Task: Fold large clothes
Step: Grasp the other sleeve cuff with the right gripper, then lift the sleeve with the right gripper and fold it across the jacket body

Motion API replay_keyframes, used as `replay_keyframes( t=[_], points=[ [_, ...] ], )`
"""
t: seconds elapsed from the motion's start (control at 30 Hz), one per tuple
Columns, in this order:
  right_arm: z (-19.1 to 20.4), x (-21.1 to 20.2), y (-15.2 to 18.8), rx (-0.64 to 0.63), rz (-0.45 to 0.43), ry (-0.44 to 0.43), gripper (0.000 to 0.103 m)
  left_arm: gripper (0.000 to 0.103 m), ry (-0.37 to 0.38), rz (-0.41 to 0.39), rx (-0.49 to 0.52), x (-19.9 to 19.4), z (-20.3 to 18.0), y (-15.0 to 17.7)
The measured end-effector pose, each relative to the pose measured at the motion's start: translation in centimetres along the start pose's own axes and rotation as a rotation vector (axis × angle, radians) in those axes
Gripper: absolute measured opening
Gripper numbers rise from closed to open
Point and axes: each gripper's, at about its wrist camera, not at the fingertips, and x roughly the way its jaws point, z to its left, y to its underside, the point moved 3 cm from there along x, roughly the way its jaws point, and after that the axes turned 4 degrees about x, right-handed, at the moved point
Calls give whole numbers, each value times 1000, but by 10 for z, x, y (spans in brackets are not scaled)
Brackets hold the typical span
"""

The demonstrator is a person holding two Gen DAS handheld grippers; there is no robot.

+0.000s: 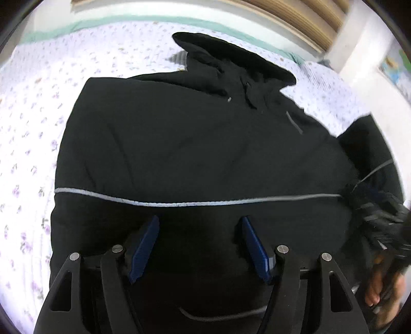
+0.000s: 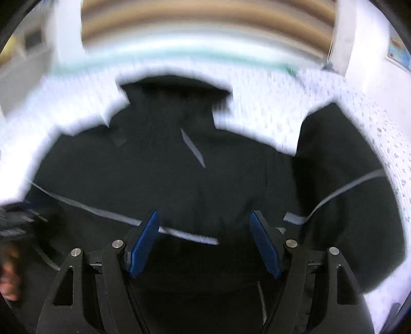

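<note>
A large black hooded jacket (image 1: 195, 144) with thin grey reflective stripes lies spread on a bed, hood pointing away from me. It also fills the blurred right wrist view (image 2: 179, 179), with one sleeve (image 2: 341, 179) out to the right. My left gripper (image 1: 199, 221) is open and empty above the jacket's lower body, blue pads apart. My right gripper (image 2: 204, 215) is open and empty over the jacket's middle stripe. The right gripper and its hand show at the right edge of the left wrist view (image 1: 385, 226).
The bed has a white sheet with small purple flowers (image 1: 33, 128) and a green border (image 1: 77, 24) at the far side. A wooden slatted headboard (image 1: 295, 18) and white wall stand beyond. Bare sheet lies left and right of the jacket (image 2: 380, 133).
</note>
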Motion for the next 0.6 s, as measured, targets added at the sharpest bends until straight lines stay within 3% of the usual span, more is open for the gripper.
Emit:
replay_keyframes(
  t=[0.03,0.07,0.13,0.3,0.43,0.6],
  points=[
    [1,26,14,-5,67,18,76,68,-19,-7,15,1,-2,2],
    [1,39,24,3,69,9,76,68,-51,-11,38,3,-6,2],
    [-4,37,28,27,6,-20,76,69,-103,-25,69,8,-10,1],
    [-7,29,31,33,16,-43,76,69,-120,-36,64,-8,-8,2],
    [-23,-22,37,63,-2,-181,77,69,1,-118,55,-53,-39,-2],
    [-78,-101,41,155,-102,-272,77,69,138,-160,138,-76,-126,-22]
  ],
)
